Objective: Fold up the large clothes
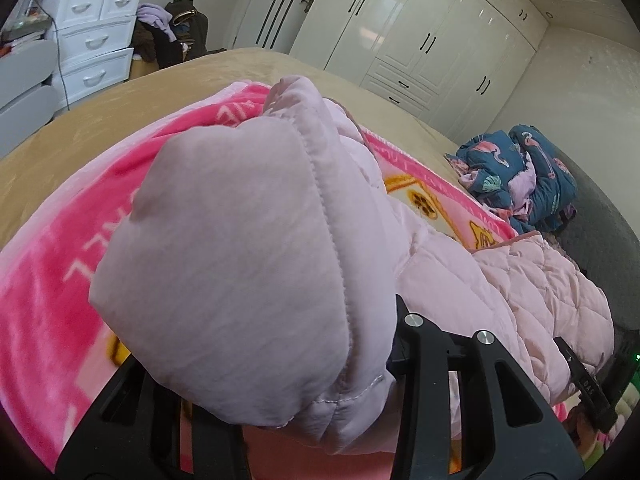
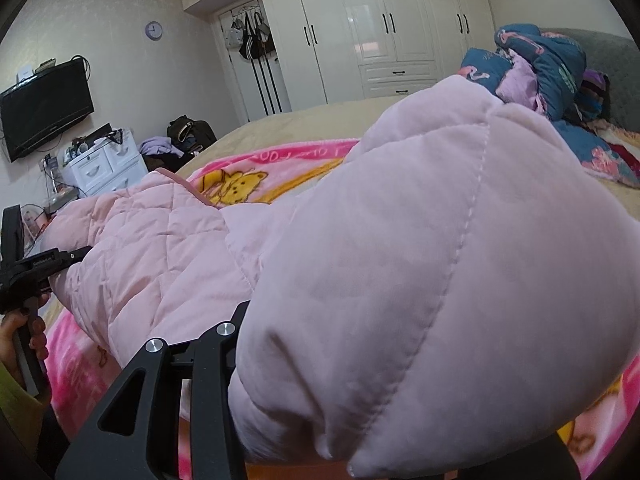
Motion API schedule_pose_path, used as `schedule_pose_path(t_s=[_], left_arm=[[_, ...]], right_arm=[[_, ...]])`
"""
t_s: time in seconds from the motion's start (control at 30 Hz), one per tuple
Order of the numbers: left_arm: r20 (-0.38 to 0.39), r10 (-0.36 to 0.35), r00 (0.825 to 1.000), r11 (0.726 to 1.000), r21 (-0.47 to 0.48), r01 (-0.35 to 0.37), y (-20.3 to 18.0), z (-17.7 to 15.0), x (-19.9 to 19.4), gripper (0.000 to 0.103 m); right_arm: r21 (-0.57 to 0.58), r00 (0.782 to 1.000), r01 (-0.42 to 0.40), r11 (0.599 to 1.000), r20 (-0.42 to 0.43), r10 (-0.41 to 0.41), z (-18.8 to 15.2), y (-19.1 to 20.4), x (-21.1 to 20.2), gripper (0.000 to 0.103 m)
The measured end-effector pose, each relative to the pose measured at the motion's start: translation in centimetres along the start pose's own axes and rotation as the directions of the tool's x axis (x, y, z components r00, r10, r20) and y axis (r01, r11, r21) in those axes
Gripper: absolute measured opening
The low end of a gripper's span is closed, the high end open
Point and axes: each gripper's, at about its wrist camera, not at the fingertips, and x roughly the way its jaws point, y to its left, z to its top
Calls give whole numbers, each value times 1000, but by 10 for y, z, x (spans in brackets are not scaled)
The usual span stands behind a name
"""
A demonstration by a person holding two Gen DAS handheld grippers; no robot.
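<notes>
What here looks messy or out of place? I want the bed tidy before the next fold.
A blue flamingo-print quilt lies crumpled in a heap at the far end of the bed, not folded. Clothes are also piled loosely beside the white drawers. The pink jacket bunches over both grippers.

Glossy white wardrobe [image 2: 384, 32] along cream walls — white drawer unit [image 1: 94, 40], wall-mounted television [image 2: 44, 108], round clock [image 2: 153, 31].
</notes>
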Motion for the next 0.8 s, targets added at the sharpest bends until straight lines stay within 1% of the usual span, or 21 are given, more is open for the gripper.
schedule_pose_path(t_s=[0.3, 0.5, 0.67, 0.8], left_arm=[[-6, 0, 1000, 1000, 7, 0, 6, -22, -17, 32], [-21, 10, 1000, 1000, 2, -10, 11, -25, -12, 34], [-45, 29, 999, 999, -18, -30, 14, -26, -1, 38], [-54, 39, 998, 999, -21, -40, 15, -28, 4, 41]], right_arm=[[56, 999, -8, 998, -41, 10, -26, -6, -17, 38], [122, 998, -9, 992, -68, 17, -36, -16, -12, 40], [252, 993, -25, 967, -108, 54, -40, -36, 3, 45], [311, 989, -32, 950, -128, 75, -46, -46, 13, 52]])
